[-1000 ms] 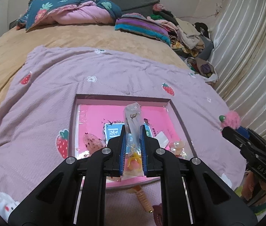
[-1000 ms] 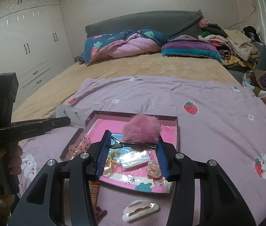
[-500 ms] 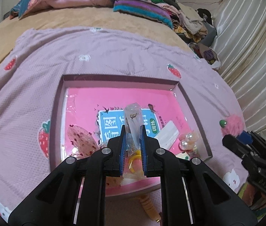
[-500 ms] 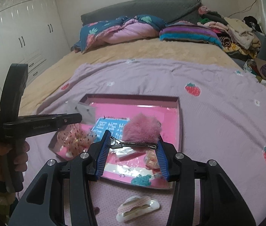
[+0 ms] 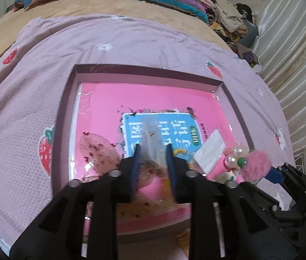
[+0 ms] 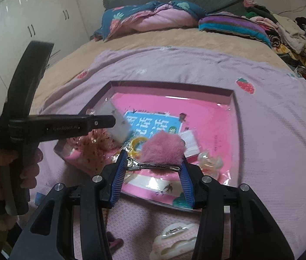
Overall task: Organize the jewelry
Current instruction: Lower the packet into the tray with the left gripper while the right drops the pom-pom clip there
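Left gripper [image 5: 153, 149] is parted around a clear jewelry bag [image 5: 153, 138], grip uncertain, over the pink tray [image 5: 66, 112]. Right gripper [image 6: 153, 164] clamps a pink pom-pom hair clip [image 6: 162, 149] end to end above the tray's 5 o'clock area. Risk: the bag slides out early and snags the glitter pouch [image 5: 97, 149]; the clip pivots and springs free.

The bed [image 6: 174, 39] carries a lilac strawberry-print blanket [image 6: 272, 112]. A shallow pink-lined tray [image 5: 144, 71] rests on the blanket. A pink cloud-shaped hair clip [image 6: 174, 238] lies on the blanket just in front of the tray. Folded quilts [image 6: 153, 17] sit at the headboard.
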`<state>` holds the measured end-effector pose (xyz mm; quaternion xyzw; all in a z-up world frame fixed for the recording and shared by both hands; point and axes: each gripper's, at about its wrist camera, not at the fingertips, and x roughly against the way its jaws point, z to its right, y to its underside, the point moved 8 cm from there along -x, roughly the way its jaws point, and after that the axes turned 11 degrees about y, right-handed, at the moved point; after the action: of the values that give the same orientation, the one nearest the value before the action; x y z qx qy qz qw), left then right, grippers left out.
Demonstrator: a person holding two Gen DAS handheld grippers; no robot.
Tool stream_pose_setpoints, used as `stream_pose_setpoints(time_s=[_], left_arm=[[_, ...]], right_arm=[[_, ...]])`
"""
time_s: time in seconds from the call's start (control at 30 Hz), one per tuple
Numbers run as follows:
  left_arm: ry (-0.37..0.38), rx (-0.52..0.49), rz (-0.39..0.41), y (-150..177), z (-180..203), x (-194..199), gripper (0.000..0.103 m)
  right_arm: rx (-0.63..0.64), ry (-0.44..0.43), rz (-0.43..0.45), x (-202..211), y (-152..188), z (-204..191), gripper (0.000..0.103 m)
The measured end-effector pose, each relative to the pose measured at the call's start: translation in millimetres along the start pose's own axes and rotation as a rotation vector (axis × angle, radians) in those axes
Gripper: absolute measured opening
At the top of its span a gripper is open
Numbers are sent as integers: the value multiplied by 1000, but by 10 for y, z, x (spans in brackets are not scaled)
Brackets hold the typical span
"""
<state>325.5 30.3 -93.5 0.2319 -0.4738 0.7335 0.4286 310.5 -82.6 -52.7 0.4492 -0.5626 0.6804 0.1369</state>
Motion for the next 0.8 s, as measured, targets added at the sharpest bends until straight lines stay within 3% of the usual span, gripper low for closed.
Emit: stream_pose_setpoints(time_s=[0.27,0.47,0.5,0.6,0.8], left_arm=[[-34,16,10,77,-181,166,36],[-43,29,60,77,-225,408,47],[-44,31,68,80,-227,454,52],[-41,42,91,91,-226,573,54],[-39,68,130,133,-193,751,64]], right_arm=[[20,-8,-40,-223,87,-163,45],[32,-23,-76,-322,153,-277,47],[31,-26,-77,-316,161,-288,48],[18,-28,-73,-266,180,-290,60],[-17,-37,-56,-87,200,-235,69]])
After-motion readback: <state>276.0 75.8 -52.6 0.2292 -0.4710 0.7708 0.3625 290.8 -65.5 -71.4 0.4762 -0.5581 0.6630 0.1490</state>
